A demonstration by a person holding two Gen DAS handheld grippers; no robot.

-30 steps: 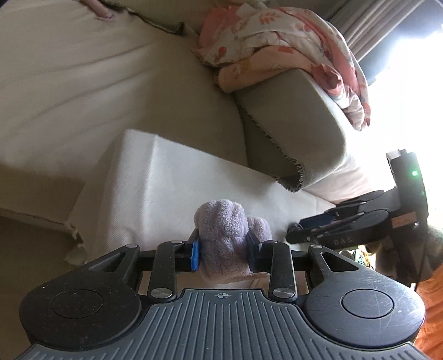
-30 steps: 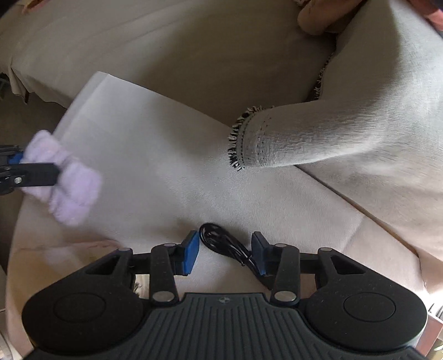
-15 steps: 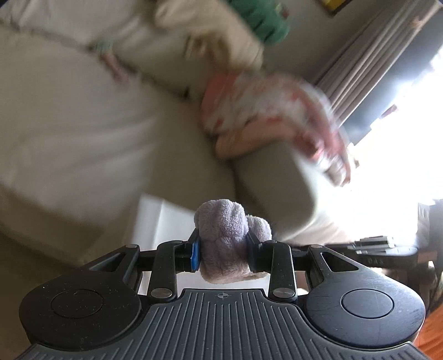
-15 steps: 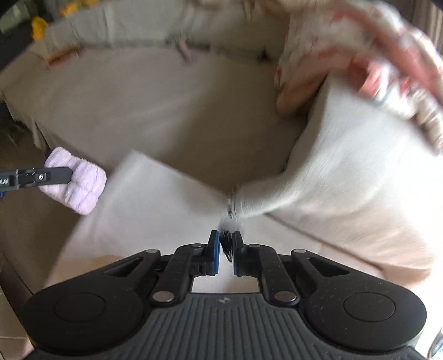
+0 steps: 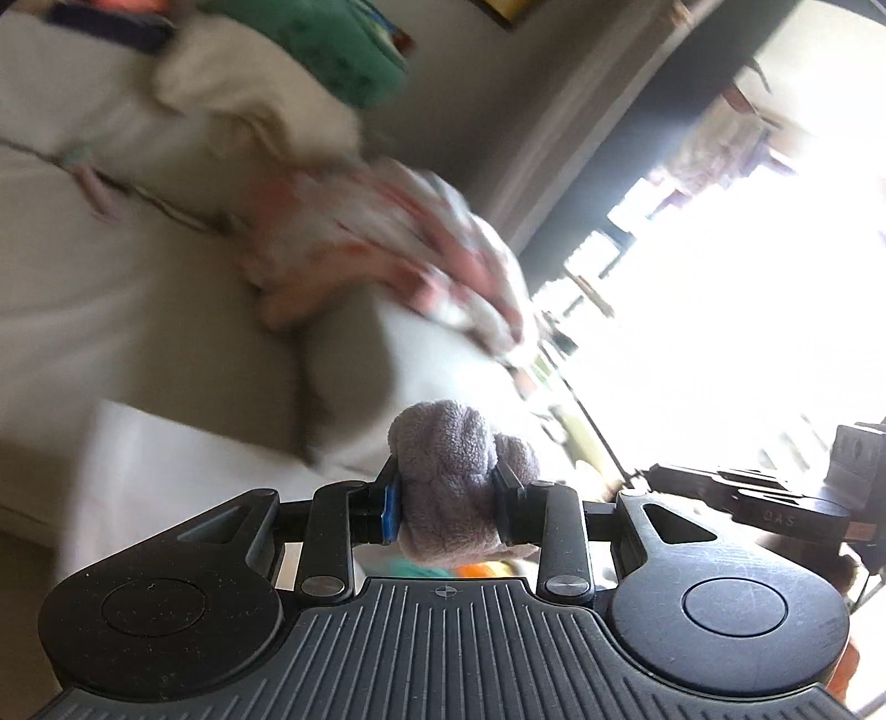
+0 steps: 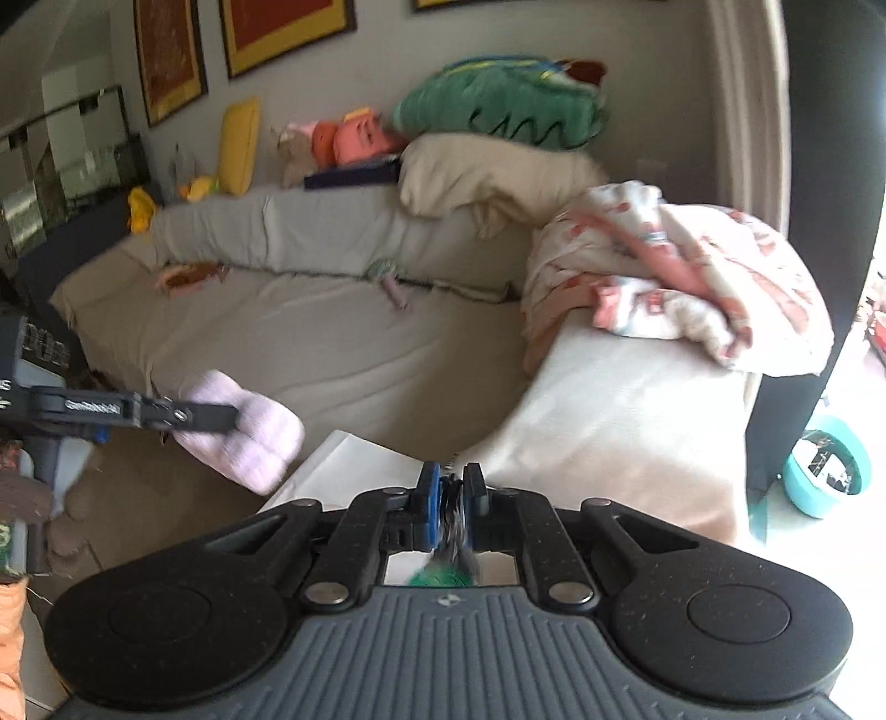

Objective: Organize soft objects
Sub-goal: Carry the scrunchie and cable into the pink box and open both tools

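Now your right gripper point(image 6: 449, 501) is tilted down over the sofa's edge, its blue pads clenched almost together on a thin black cable point(image 6: 454, 518). The jaws have just been closing, and the cable's dark loops sit pinched between the pads, with a blurred green bit hanging just below them. Your left gripper point(image 5: 446, 509) is angled gently downward and grasps a fuzzy lilac toy point(image 5: 451, 476). The toy is soft and lumpy, with a plush nap, and bulges above and below the pads that press into its sides. From the right wrist camera you can see that same toy point(image 6: 243, 437) as a pale pink-lilac wad at the end of your left gripper point(image 6: 221, 418), held in the air in front of the sofa, touching nothing else.

Just beyond your fingers lies a flat white cloth point(image 6: 354, 459) over the seat edge. Behind it the beige sofa point(image 6: 310, 332) spreads wide, draped in a woven cover. On its right arm sits a crumpled floral blanket point(image 6: 670, 277), pink on white. Farther back, a cream cushion point(image 6: 487, 171) carries a green plush point(image 6: 498, 105), with pink and yellow toys along the backrest. Framed pictures point(image 6: 288, 27) hang on the grey wall.
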